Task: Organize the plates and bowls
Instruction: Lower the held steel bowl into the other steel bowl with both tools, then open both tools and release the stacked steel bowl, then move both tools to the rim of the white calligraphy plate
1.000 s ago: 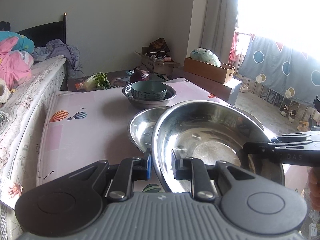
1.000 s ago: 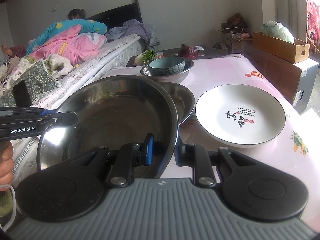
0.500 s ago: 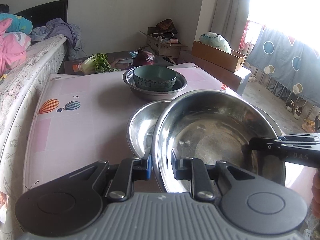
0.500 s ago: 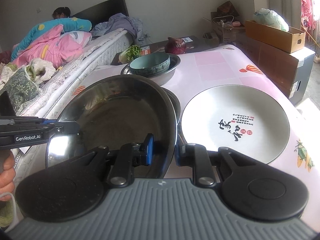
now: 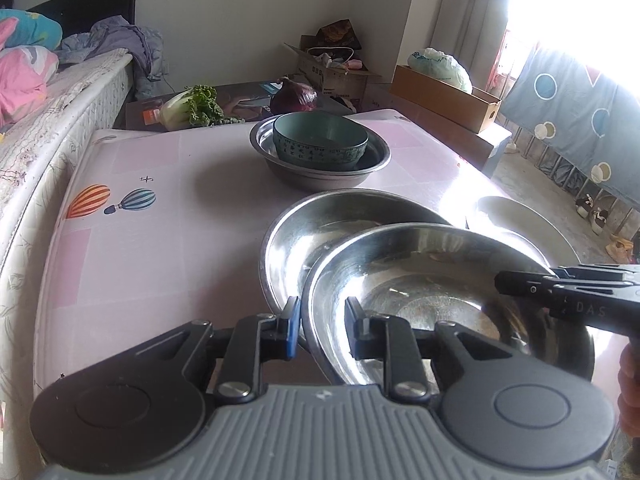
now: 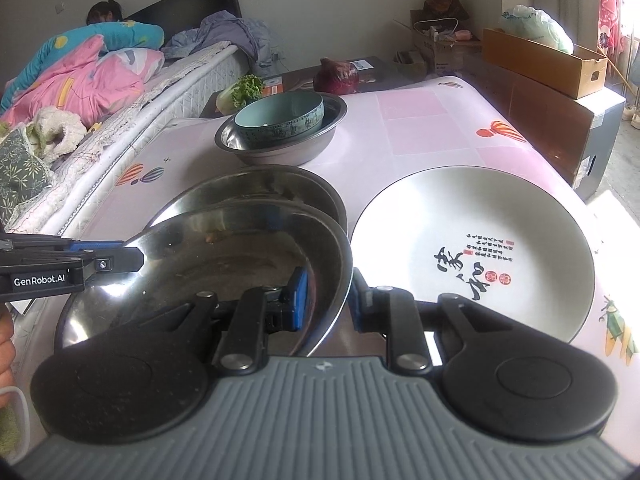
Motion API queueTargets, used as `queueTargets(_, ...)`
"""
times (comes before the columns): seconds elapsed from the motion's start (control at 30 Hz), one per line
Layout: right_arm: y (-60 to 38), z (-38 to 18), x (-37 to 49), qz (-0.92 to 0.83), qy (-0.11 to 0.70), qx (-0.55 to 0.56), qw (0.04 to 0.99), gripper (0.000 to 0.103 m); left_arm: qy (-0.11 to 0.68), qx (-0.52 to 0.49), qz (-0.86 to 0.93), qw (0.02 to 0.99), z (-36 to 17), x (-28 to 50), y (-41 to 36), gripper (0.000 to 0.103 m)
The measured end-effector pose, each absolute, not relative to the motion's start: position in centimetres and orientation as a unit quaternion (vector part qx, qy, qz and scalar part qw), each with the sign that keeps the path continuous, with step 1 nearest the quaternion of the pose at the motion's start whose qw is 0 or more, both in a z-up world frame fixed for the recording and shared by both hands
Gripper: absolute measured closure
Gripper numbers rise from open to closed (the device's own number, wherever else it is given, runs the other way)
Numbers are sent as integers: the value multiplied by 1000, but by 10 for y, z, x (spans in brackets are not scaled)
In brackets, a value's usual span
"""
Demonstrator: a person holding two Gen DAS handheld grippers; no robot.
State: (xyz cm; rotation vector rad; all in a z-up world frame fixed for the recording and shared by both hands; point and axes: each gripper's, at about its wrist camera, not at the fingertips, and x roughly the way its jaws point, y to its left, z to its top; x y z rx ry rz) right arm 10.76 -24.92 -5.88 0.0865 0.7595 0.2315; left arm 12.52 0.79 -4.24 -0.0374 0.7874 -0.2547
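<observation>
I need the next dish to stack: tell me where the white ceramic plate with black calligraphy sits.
In the right wrist view, the white ceramic plate with black calligraphy lies flat on the pink table, right of the two steel bowls.

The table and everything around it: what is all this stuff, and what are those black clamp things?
Steel bowl: 1, silver, held over another.
Steel bowl: 1, silver, on the table beneath it.
Steel basin: 1, silver, far end.
Green bowl: 1, teal, inside the basin.
Plate: 1, white with black writing, right side.
Table: 1, pink, balloon print.
Cabbage: 1, green, behind the table.
Bed: 1, pink bedding, left.
Left gripper, right gripper: 2, black, each clamping the held bowl's rim.
</observation>
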Motion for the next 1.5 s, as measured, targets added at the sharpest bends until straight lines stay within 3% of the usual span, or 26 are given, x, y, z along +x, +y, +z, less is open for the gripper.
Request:
queueTargets(0.07,-247,-58,109,111,367,37,923,82,380,-12,-122,917,-42,127,6,79)
queueTargets(0.3,-247,-57,113,109,364,31,924,80,381,-17,-117,917,-40,129,8,64)
queueTargets(0.5,-246,-54,112,115,358,33,926,74,374,-21,-110,921,-35,125,12,58)
queueTargets(1.17,-259,-45,94,118,347,59,928,55,355,-33,-82,931,-18,96,17,45)
queueTargets(1.5,-311,-32,46,97,341,133,926,52,350,-63,-96,930,-17,73,8,41)
